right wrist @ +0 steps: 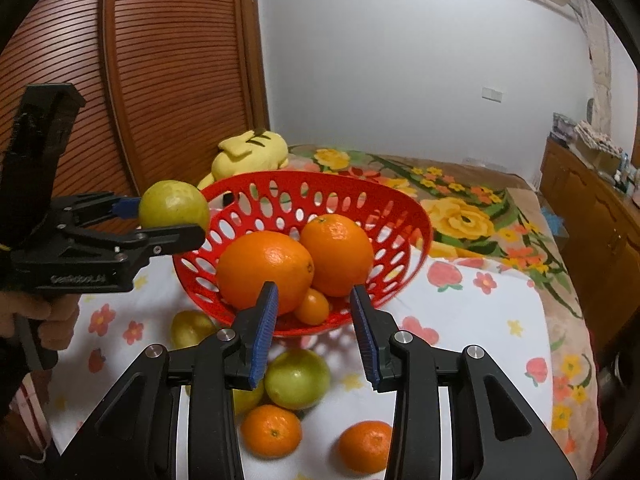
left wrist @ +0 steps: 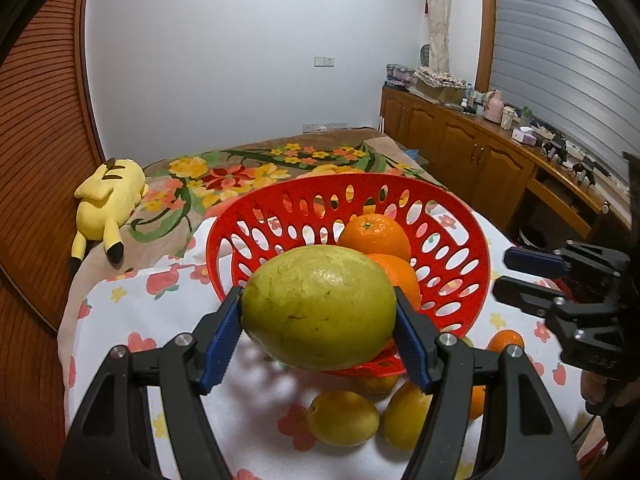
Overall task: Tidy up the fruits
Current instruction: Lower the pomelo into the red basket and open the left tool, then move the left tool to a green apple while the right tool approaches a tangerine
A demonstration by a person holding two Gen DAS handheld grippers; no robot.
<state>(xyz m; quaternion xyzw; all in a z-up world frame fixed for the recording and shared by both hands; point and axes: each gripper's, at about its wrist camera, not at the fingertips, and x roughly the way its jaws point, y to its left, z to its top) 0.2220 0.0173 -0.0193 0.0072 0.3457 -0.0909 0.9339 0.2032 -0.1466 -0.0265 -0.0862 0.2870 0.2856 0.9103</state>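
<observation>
red basket [right wrist: 416, 216], orange oranges [right wrist: 266, 266], floral cloth [right wrist: 460, 312].

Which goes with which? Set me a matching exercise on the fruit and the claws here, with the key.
Things:
1. yellow-green fruit
2. two big oranges
3. small tangerines
4. right claw

States:
A. on the cloth, in front of the red basket
B. open, holding nothing
C. inside the basket
D. gripped in the left claw

Pairs: 1-D, 2-C, 3-A, 4-B

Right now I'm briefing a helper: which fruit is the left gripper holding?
Find the red perforated plastic basket on the floral cloth. Beside its rim, the left gripper clamps a yellow-green oval fruit, held in the air, unlike its lookalikes lying on the cloth.
</observation>
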